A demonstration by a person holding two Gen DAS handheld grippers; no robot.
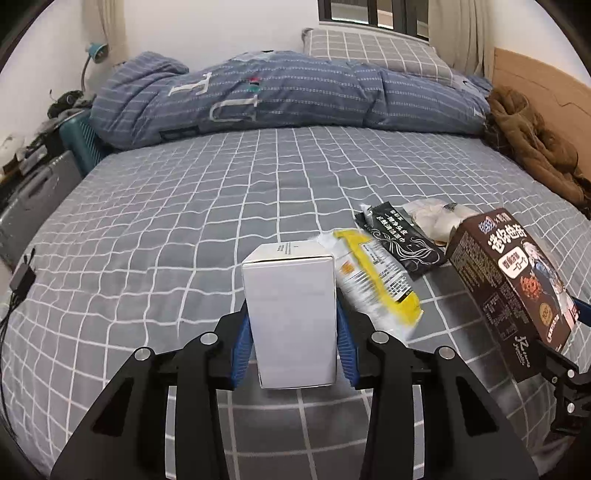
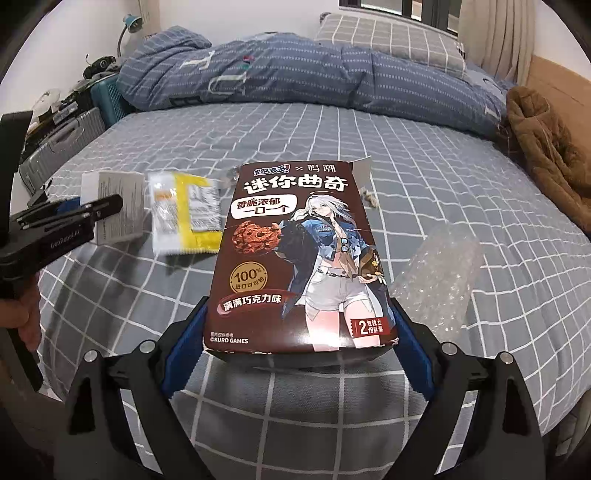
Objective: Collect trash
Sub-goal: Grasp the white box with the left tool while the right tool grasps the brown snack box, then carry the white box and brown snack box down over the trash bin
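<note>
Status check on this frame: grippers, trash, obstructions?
Left gripper shut on white box. Right gripper shut on cookie box. Yellow wrapper beside; nothing blocking.

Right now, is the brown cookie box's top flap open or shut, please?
Open: on the brown cardboard cookie box, a pale flap sticks up at the far end.

Hand-held gripper: black arms, blue ribbed pads, silver screws, "GenRobot.AI" mark.

Grey checked bed — wooden headboard, curtained window
</note>
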